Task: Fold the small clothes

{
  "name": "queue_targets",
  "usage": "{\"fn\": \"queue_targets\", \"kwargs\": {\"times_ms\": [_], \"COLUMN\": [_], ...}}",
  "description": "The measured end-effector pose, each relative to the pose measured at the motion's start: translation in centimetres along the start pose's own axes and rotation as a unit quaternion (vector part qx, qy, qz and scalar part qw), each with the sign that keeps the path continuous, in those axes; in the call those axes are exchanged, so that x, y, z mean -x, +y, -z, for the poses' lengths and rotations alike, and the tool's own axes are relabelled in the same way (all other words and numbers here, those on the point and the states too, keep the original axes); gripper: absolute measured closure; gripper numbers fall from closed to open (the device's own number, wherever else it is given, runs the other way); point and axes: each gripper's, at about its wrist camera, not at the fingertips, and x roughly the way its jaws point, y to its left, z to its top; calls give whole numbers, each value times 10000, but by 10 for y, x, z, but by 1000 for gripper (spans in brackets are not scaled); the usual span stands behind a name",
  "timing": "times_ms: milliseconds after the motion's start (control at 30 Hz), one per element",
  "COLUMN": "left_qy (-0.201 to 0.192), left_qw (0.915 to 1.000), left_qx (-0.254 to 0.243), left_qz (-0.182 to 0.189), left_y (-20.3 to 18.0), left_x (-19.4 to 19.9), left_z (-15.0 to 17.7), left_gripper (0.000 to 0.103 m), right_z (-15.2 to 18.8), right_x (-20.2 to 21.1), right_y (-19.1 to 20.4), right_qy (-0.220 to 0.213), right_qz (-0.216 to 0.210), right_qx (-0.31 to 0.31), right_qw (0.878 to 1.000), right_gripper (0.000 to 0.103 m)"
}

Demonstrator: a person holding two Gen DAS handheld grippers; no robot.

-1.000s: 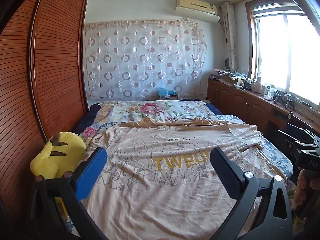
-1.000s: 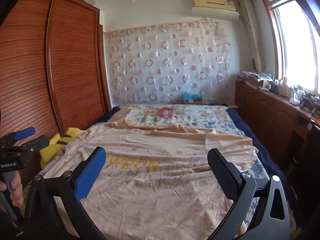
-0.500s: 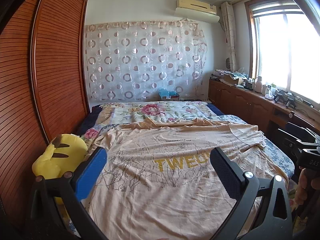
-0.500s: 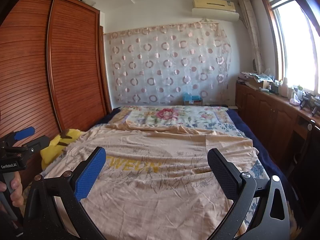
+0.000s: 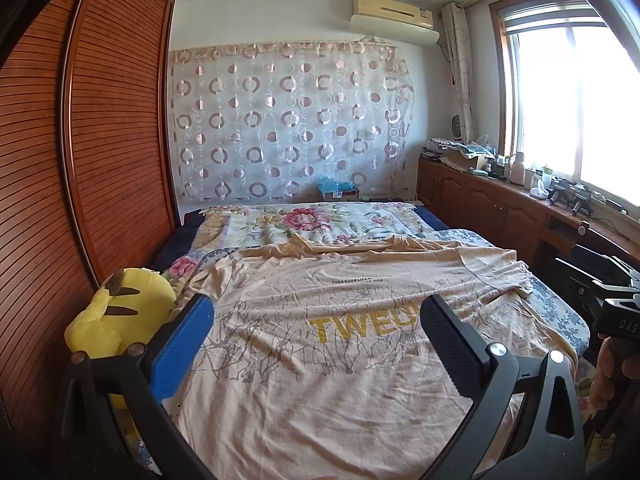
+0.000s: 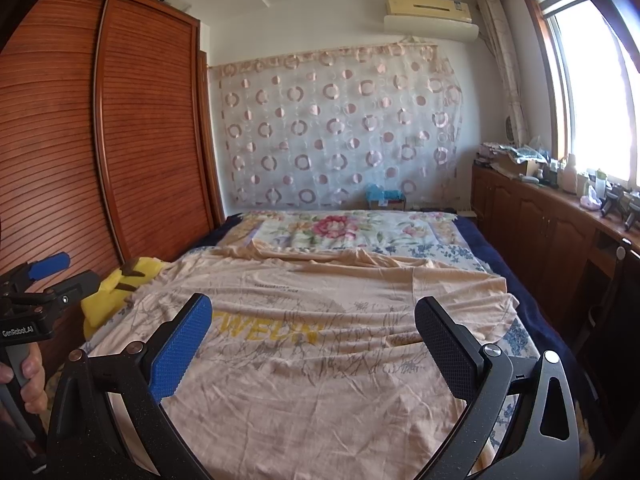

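Yellow plush toy beside T-shirt's left edge.

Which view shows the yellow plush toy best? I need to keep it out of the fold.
The left wrist view: the yellow plush toy sits large beside the T-shirt, partly behind the open left gripper. The right wrist view shows only a small part of it, behind the shirt's edge.

Domestic bedroom: floral-quilted bed, slatted brown wooden wardrobe, wall-mounted cream air conditioner, circle-patterned sheer curtain.
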Motion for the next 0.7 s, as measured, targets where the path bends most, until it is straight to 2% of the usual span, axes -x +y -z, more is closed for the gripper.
{"fn": "queue_targets", "kwargs": {"times_ms": [700], "left_qy": [-7], "left_qw": [10000], "left_qx": [-20], "left_qz": [-13], "left_y": [-3], "left_x": [3], "left_z": [-3], "left_gripper": [0], "right_z": [0], "right_x": [1], "right_y": [1], "right_qy": [-2], "right_qz": [-7], "right_qx": [-7], "right_qw": [10000], "right_gripper": [0]}}
